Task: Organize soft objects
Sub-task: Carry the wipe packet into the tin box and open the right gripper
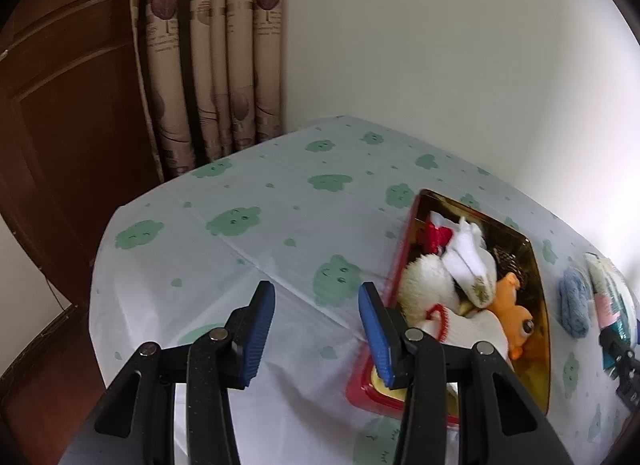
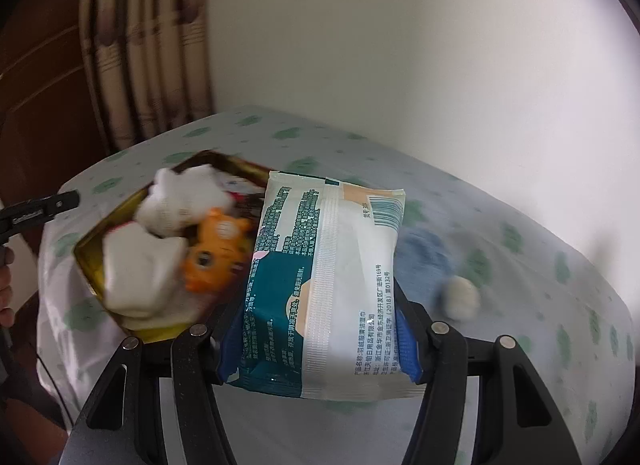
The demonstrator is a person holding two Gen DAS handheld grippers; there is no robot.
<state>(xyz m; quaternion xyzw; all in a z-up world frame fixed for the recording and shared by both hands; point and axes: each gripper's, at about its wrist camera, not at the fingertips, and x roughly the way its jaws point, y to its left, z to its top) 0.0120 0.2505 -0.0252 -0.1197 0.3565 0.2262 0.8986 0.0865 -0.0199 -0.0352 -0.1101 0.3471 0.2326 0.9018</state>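
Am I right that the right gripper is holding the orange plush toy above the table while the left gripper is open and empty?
Not quite: the right gripper is shut on the wet-wipes pack, as the right wrist view shows. The orange plush toy lies in the tin box. The left gripper is indeed open and empty.

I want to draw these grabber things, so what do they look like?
Both look alike. The left gripper has black speckled plastic arms with round silver pins at the joints and two flat blue ribbed pads. The right gripper has the same black arms, silver pins and blue pads. No sleeves show.
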